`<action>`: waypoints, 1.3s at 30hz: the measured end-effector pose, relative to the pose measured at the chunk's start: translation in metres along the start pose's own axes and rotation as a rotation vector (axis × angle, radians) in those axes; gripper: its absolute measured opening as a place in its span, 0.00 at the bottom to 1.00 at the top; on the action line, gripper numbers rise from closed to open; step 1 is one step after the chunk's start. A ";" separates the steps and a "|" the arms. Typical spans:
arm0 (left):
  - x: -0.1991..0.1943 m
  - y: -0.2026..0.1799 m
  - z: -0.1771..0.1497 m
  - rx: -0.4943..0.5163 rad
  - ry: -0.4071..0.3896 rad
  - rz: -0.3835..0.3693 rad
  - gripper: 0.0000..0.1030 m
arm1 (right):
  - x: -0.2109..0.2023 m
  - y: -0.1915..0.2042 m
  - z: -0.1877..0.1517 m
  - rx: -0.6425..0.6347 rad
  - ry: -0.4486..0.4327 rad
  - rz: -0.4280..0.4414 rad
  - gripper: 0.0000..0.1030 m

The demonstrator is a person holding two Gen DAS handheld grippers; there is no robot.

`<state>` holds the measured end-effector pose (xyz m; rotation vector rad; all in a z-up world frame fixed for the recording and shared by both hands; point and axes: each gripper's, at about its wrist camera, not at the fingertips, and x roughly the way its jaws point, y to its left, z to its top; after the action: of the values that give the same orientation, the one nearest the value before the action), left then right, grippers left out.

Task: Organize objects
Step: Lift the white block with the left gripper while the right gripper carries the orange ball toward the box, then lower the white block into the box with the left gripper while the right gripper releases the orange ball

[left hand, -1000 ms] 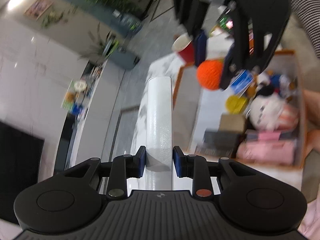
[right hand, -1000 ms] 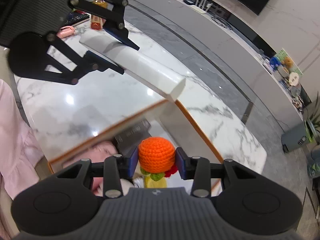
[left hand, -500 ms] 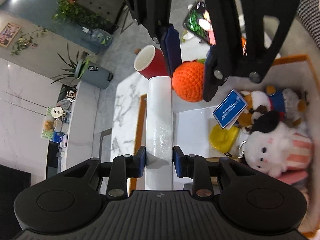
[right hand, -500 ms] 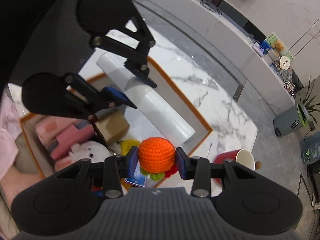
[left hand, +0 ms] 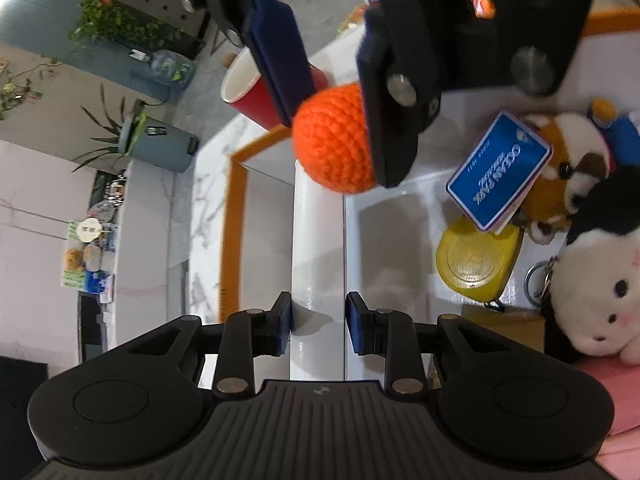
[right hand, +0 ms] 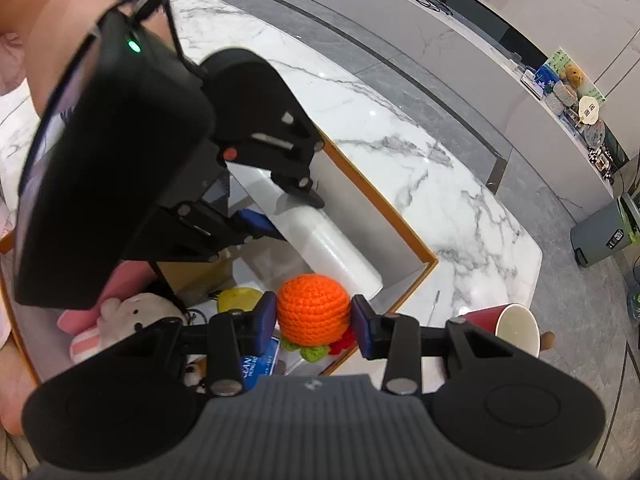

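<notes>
My left gripper [left hand: 318, 322] is shut on a long white cylinder [left hand: 319, 248], which reaches down into the orange-rimmed white box [left hand: 230, 216] along its left wall. My right gripper [right hand: 314, 318] is shut on an orange crocheted ball [right hand: 313, 309] with green and red trim underneath. From the left wrist view the ball [left hand: 334, 138] hangs above the far end of the cylinder, pinched by the right gripper [left hand: 332, 96]. In the right wrist view the left gripper [right hand: 288, 212] holds the cylinder [right hand: 332, 246] inside the box [right hand: 384, 204].
In the box lie a white and black plush [left hand: 592, 280], a brown plush [left hand: 560, 168], a blue card [left hand: 498, 172], a yellow tape measure [left hand: 476, 256], a brown carton and pink items. A red cup [right hand: 504, 326] stands on the marble table [right hand: 420, 140] beyond the box corner.
Both grippers have come down over the box. The cylinder has dropped from above the table into the box, and the ball now hangs close over its far end.
</notes>
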<state>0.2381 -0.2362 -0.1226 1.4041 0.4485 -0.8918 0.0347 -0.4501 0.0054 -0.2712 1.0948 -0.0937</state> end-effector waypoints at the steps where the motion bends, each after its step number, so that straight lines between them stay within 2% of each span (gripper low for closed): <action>1: 0.004 -0.001 -0.001 0.014 0.008 0.001 0.33 | 0.003 -0.001 0.000 -0.002 0.005 0.003 0.41; 5: 0.019 0.001 -0.008 0.031 0.047 0.008 0.33 | 0.013 -0.001 0.002 -0.009 0.017 0.004 0.41; 13: 0.028 0.003 -0.015 0.006 0.083 -0.048 0.33 | 0.028 -0.004 0.004 0.003 0.042 0.008 0.41; 17: 0.026 0.011 -0.020 -0.045 0.095 -0.069 0.37 | 0.034 -0.003 0.003 0.001 0.059 0.007 0.41; 21: 0.013 0.018 -0.022 -0.104 0.067 -0.117 0.41 | 0.037 -0.002 0.003 0.010 0.069 0.011 0.41; 25: 0.003 0.030 -0.022 -0.194 0.053 -0.195 0.41 | 0.037 0.002 0.005 0.008 0.080 0.007 0.41; 29: -0.002 0.035 -0.022 -0.241 0.052 -0.231 0.37 | 0.035 0.005 0.007 0.005 0.084 0.007 0.41; 30: -0.003 0.033 -0.024 -0.250 0.056 -0.228 0.37 | 0.035 0.006 0.008 0.002 0.086 0.009 0.41; 32: 0.004 0.036 -0.023 -0.270 0.100 -0.178 0.28 | 0.034 0.009 0.009 -0.008 0.089 0.015 0.41; 35: 0.006 0.039 -0.024 -0.285 0.101 -0.151 0.26 | 0.036 0.012 0.011 -0.017 0.091 0.017 0.41; 39: 0.007 0.033 -0.024 -0.221 0.101 -0.068 0.21 | 0.045 0.015 0.013 -0.025 0.097 0.025 0.41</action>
<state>0.2728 -0.2170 -0.1100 1.2397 0.6553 -0.8024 0.0661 -0.4424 -0.0315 -0.2776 1.1960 -0.0712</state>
